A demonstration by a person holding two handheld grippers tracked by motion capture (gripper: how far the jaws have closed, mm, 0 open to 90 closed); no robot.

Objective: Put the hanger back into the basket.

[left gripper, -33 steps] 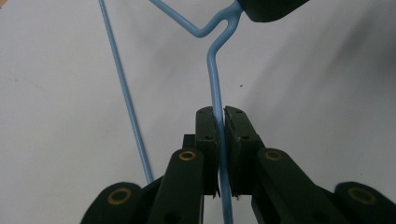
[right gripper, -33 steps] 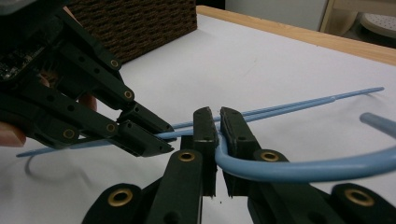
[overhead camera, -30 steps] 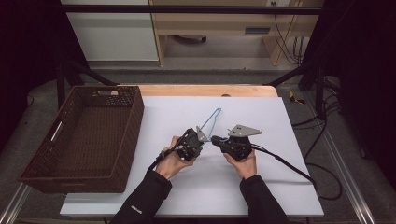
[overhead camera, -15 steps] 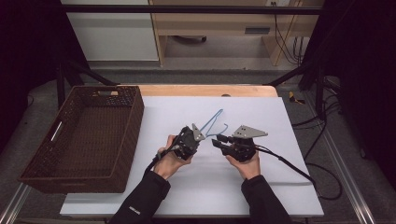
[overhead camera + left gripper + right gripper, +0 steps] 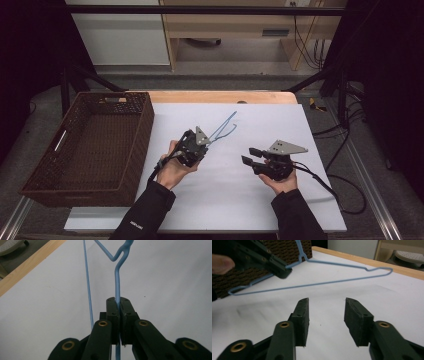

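Note:
A blue wire hanger hangs above the white table top, and my left gripper is shut on it. In the left gripper view the pads pinch the wire just below its twisted neck, at the left gripper tips. My right gripper is off to the right of the hanger and apart from it. Its jaws have just been opening and nothing is between them. The right gripper view looks past the right gripper at the hanger, held by the left gripper.
A brown wicker basket stands at the table's left, its inside bare. It shows behind the hanger as the basket in the right gripper view. The white sheet covers the table, with a wooden edge at the back.
The right gripper has drawn away to the right of the hanger and its jaws have parted. The left gripper has lifted the hanger a little and shifted left.

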